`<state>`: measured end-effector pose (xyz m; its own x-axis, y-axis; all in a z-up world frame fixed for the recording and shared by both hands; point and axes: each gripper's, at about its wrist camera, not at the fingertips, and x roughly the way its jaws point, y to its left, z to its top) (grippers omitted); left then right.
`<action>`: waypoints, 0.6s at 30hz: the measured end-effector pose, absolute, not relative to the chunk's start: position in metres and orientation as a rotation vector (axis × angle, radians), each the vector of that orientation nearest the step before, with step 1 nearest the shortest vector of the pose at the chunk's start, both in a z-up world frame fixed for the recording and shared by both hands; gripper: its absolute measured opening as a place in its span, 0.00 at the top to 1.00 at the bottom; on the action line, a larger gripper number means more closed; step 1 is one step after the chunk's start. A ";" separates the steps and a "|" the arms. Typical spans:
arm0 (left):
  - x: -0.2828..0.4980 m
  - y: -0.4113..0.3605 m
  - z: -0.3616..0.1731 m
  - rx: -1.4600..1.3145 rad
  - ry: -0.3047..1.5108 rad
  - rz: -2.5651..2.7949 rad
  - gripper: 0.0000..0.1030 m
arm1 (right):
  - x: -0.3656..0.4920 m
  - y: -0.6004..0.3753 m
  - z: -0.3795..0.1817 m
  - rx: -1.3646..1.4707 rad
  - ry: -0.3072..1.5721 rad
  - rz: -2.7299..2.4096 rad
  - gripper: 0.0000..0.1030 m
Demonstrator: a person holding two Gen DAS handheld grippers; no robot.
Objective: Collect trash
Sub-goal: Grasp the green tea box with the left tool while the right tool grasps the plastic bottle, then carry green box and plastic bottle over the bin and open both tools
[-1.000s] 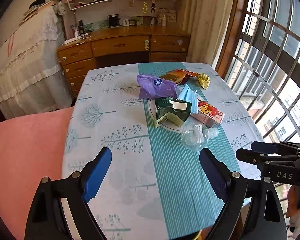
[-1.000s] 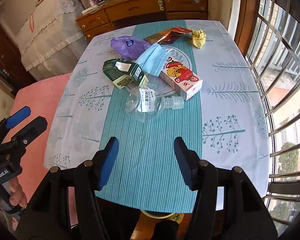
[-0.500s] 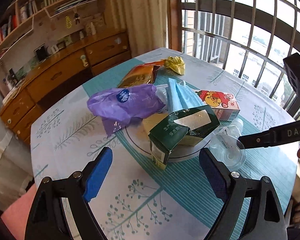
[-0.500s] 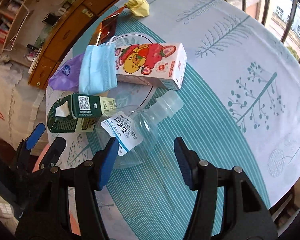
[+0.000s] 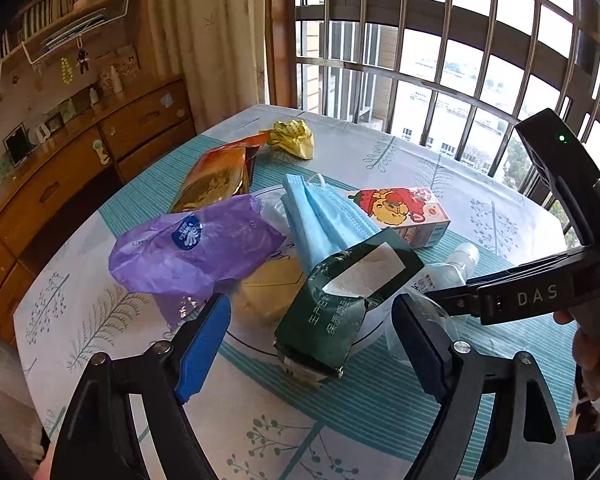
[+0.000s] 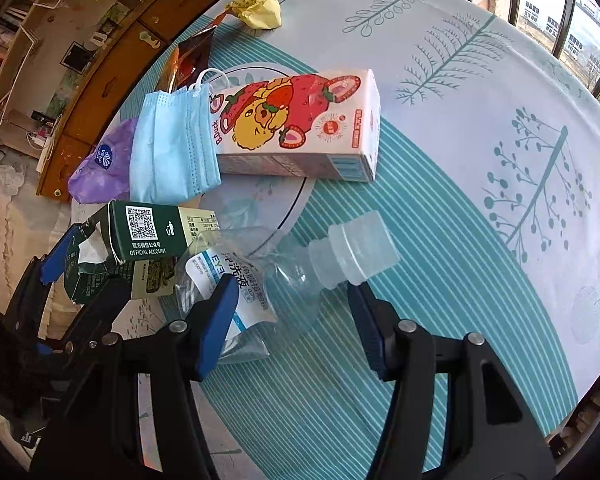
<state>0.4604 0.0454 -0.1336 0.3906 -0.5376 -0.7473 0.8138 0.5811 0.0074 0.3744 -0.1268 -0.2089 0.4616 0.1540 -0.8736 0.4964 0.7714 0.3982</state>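
Both grippers have closed in: left gripper (image 5: 312, 330) spread wide around the green carton (image 5: 340, 304), right gripper (image 6: 292, 316) wide astride the clear bottle (image 6: 284, 272); neither grips. Only the right wrist view shows the bottle's label.

Daylight enters through the barred window (image 5: 440, 60), which is the brightest area of the left wrist view; the scene beyond it is washed out pale. The tablecloth (image 6: 480, 100) is evenly and brightly lit, with only soft, short shadows beneath the strawberry carton (image 6: 300, 120) and the clear bottle (image 6: 284, 272). The purple bag (image 5: 192, 252) and the foil packet (image 5: 216, 180) carry mild sheen. Both views show strong fisheye curvature: window bars and the table edge bow, and the corners fall to black vignette. Focus is sharp at centre; the bookshelf (image 5: 60, 20) is slightly soft.
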 end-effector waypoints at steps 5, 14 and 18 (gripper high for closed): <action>0.461 0.032 -0.140 0.433 0.785 -0.960 0.31 | 0.378 -0.125 -0.210 0.695 1.083 -0.211 0.69; 0.454 0.032 -0.134 0.394 0.833 -0.930 0.73 | 0.378 -0.129 -0.204 0.676 1.067 -0.230 0.72; 0.451 0.042 -0.127 0.325 0.879 -0.892 0.73 | 0.372 -0.135 -0.196 0.664 1.062 -0.229 0.73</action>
